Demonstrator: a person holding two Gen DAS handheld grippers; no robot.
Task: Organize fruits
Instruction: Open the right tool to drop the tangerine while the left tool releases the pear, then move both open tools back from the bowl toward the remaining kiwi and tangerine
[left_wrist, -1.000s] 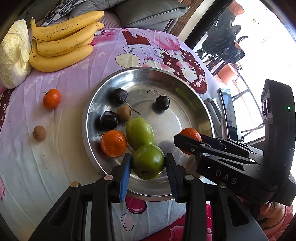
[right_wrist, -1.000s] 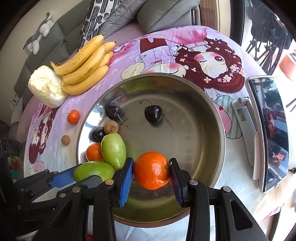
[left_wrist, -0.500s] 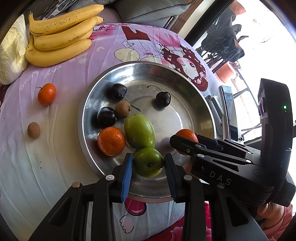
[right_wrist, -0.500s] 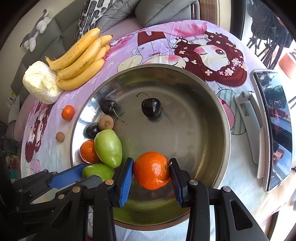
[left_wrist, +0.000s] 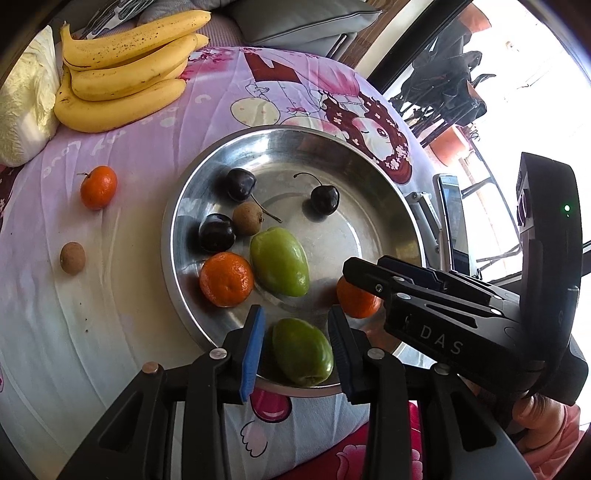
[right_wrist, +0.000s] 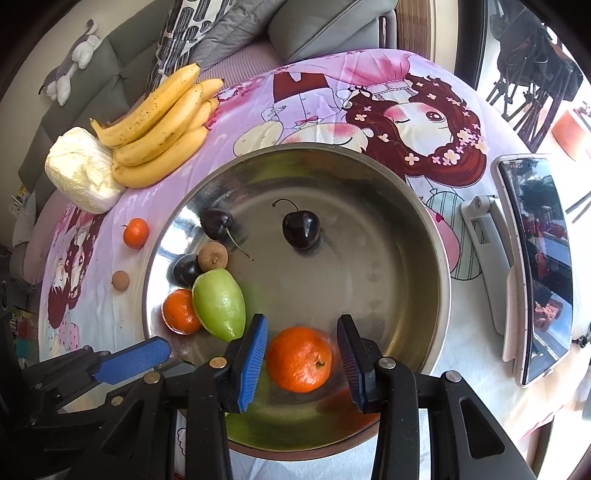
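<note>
Tongs report, both units. I am watching the left tongs (left_wrist: 295, 314) pointing steeply down over the near rim of the steel bowl (left_wrist: 166, 240). A green fruit (left_wrist: 302, 350) is lying between their pads; the right pad is meeting its skin, while a sliver of metal is showing at the left pad. I cannot tell whether the grip is firm or the fruit is resting on the bowl wall.

I am seeing the right tongs (right_wrist: 302, 321) closed on a tangerine (right_wrist: 298, 359) over the near part of the bowl, with an orange reflection showing on the metal beneath it.

Inside the bowl, toward its left side, the following are sitting:
- a second green fruit (left_wrist: 279, 262), touching another tangerine (left_wrist: 226, 279);
- a longan (left_wrist: 246, 218) beside a dark round fruit (left_wrist: 217, 232);
- two stemmed cherries (left_wrist: 324, 199) (left_wrist: 241, 183), apart from each other.

On the cartoon-printed cloth covering the surface, left of the bowl, a small tangerine (left_wrist: 98, 187) and a loose longan (left_wrist: 72, 257) are lying apart. A banana bunch (left_wrist: 122, 74) is resting against a napa cabbage (left_wrist: 22, 103) at the far left. A phone on a stand (right_wrist: 535, 266) is standing right of the bowl.
</note>
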